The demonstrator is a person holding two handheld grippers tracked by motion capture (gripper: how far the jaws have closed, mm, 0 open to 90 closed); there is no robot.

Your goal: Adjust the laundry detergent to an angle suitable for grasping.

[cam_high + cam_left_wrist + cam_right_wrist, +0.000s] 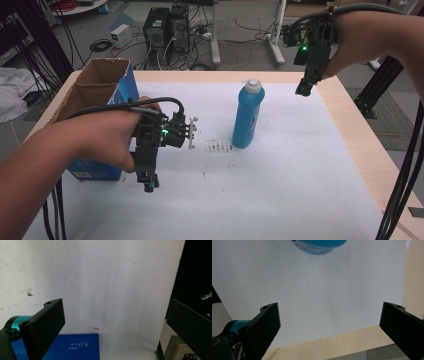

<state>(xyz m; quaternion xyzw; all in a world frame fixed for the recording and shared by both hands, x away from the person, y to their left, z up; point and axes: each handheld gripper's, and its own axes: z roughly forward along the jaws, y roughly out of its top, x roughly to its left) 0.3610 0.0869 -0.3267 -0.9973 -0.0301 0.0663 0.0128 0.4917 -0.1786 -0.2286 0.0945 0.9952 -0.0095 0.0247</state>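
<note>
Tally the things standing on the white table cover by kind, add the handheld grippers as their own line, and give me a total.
Blue bottle with white cap, upright: 1
Open cardboard box with blue sides: 1
Grippers, left gripper and right gripper, both with jaws open and nothing between them: 2
Total: 4

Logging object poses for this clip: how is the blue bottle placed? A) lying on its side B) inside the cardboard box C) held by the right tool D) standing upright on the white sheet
D: the blue bottle stands upright, white cap up, on the white sheet, nothing gripping it.
</note>
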